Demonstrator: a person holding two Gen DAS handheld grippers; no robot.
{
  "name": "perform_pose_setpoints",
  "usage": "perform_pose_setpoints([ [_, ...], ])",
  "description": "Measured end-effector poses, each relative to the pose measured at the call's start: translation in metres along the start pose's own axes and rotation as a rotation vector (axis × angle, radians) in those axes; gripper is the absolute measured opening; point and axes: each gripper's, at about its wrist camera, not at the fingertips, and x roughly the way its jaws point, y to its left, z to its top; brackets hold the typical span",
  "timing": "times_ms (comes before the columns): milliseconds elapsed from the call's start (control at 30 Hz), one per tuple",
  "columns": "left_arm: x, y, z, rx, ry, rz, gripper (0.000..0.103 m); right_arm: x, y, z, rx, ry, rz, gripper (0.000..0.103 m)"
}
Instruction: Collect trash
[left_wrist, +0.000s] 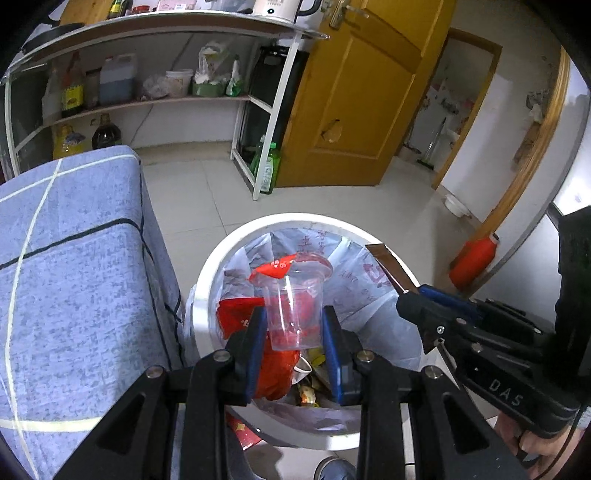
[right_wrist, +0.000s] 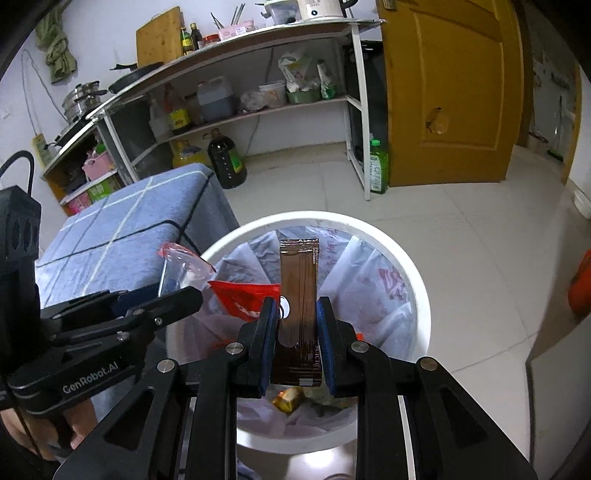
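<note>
Now the left tongs (left_wrist: 294, 328), clamped on a clear cup (left_wrist: 295, 306), and the right tongs (right_wrist: 297, 325), clamped on a brown wrapper (right_wrist: 298, 295), hang over the white bin (right_wrist: 417, 280); next, I judge, both should part.

Even indoor light, strong fisheye warping, dark vignetted corners

The bin (right_wrist: 413, 295) is white, lined with a pale translucent bag (right_wrist: 373, 288) printed in faded red. The cup (left_wrist: 293, 310) is clear with a red torn seal. The wrapper (right_wrist: 299, 291) is glossy dark brown. The cloth (left_wrist: 74, 258) is mottled blue, crossed by cream and dark lines. The door (right_wrist: 443, 92) is amber wood, the floor (right_wrist: 480, 240) pale tile
</note>
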Motion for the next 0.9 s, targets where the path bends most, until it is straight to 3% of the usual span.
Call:
perform_pose_setpoints([
  [167,0.009,-0.002,0.001,0.005,0.018,0.007,0.032,0.01,-0.005,-0.004,0.01,0.027,-0.018,0.023],
  [233,0.011,-0.001,0.002,0.004,0.021,0.021,0.045,0.011,-0.005,-0.005,0.012,0.031,-0.033,0.024],
  [267,0.012,0.0,0.001,0.0,0.02,0.026,0.046,0.011,-0.006,-0.006,0.011,0.03,-0.042,0.024],
  [567,0.001,0.003,0.0,-0.009,0.004,0.011,0.047,0.0,-0.008,-0.009,0.017,0.007,-0.051,0.024],
  [900,-0.049,-0.002,-0.01,0.011,-0.062,-0.008,0.047,-0.048,0.007,-0.023,0.019,-0.06,-0.046,0.024],
])
